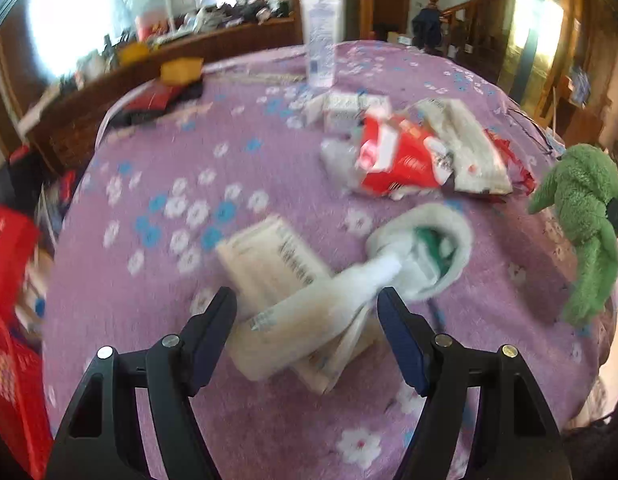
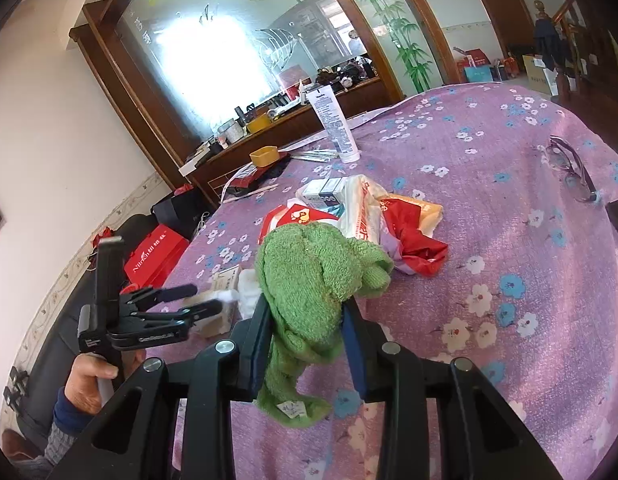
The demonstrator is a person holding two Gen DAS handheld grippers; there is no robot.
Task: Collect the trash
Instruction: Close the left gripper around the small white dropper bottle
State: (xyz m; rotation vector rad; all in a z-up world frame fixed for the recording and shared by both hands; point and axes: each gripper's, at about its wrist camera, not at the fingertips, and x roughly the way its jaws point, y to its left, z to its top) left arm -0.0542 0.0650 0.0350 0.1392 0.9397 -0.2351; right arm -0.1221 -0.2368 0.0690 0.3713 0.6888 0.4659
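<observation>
A table under a purple flowered cloth fills both views, with a dark wooden sideboard and a large mirror behind it. Off the table's edge sits a red gift box. Near the middle of the cloth lies a heap of trash: a red-and-white plastic bag and a white printed bag, touching each other, with small white boxes just behind them. A tall white tube stands upright near the far edge, a yellow tub beside it, and a pair of glasses lies well apart.

The right gripper is clamped narrowly on a green terry cloth, which hangs in folds between the jaws and blocks this camera's sight of the near part of the heap.

The left gripper, held in a hand, has its jaws spread fairly wide on either side of pale beige paper packets, pads not pressing on them. A crumpled white wrapper with green inside touches the packets' far end.
</observation>
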